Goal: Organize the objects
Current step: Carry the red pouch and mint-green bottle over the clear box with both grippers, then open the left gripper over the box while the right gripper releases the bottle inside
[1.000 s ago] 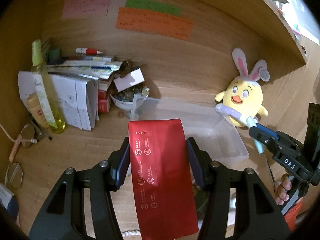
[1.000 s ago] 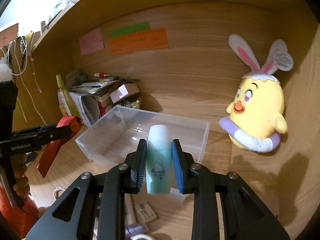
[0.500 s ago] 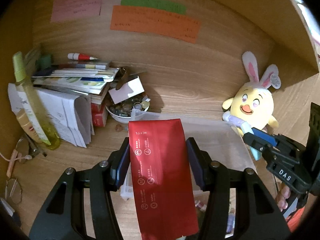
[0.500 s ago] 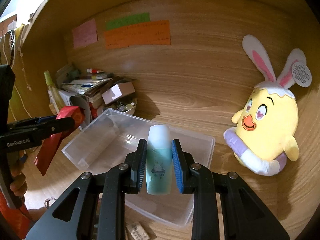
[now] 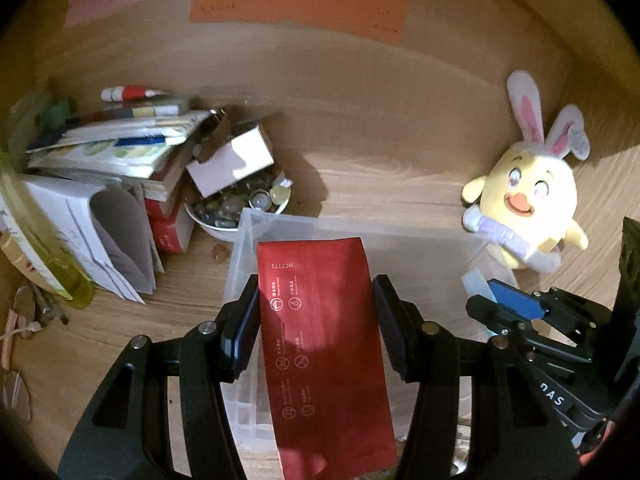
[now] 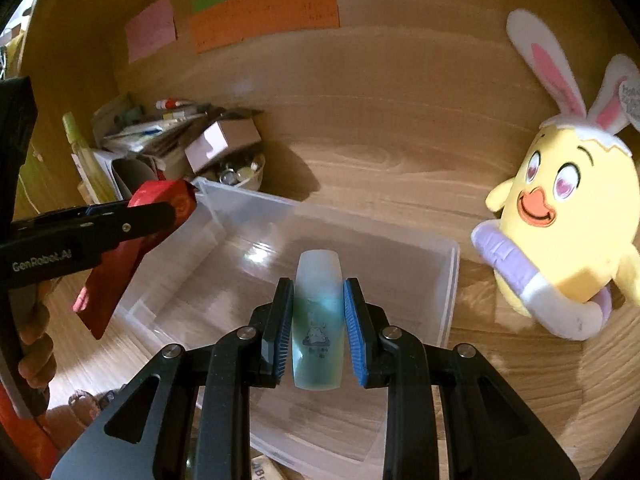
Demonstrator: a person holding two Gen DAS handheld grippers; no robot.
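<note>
My left gripper is shut on a flat red packet with white print, held over the left end of a clear plastic bin. In the right wrist view the same red packet hangs at the bin's left rim. My right gripper is shut on a small pale teal bottle with a frosted cap, above the inside of the clear bin. The bin's floor looks bare. The right gripper also shows at the right of the left wrist view.
A yellow plush chick with rabbit ears leans at the bin's right. Left of the bin stand a bowl of small stones, a stack of books and papers and a yellow-green bottle. Coloured notes stick to the wooden back wall.
Both grippers have moved forward and down toward the bin, still holding their objects. The bin and the plush chick now look larger and closer.
</note>
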